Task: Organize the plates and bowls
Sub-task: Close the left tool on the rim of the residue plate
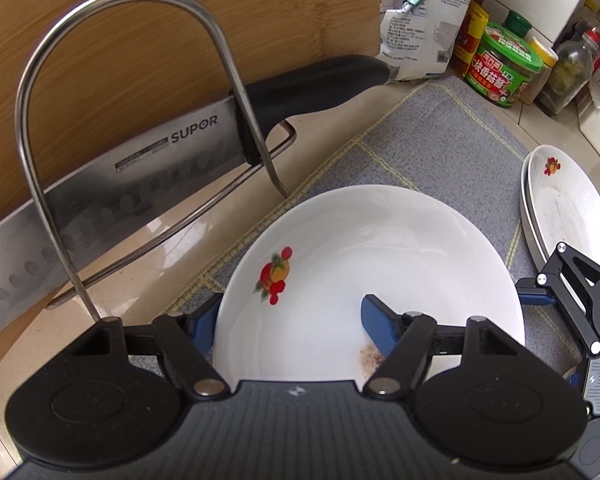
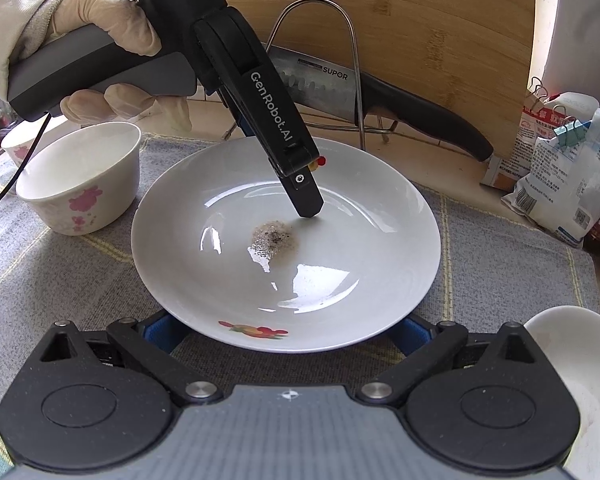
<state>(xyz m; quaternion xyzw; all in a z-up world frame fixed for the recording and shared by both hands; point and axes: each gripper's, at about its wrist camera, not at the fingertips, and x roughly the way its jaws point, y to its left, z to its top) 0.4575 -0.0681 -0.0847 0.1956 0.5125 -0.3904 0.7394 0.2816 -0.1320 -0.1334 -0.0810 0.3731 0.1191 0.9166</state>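
Cleaver (image 1: 100,184) in rack (image 1: 112,120) – behind plate (image 1: 380,248).

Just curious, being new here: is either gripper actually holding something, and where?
Nothing is gripped. The left gripper is open, one finger inside the white fruit-printed plate, the other outside its rim. The right gripper is open beside the plate.

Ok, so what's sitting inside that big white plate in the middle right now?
A brownish speckled smudge of residue lies near the middle of the plate, and one finger of the left gripper reaches in beside it. Whatever lies under that finger is covered.
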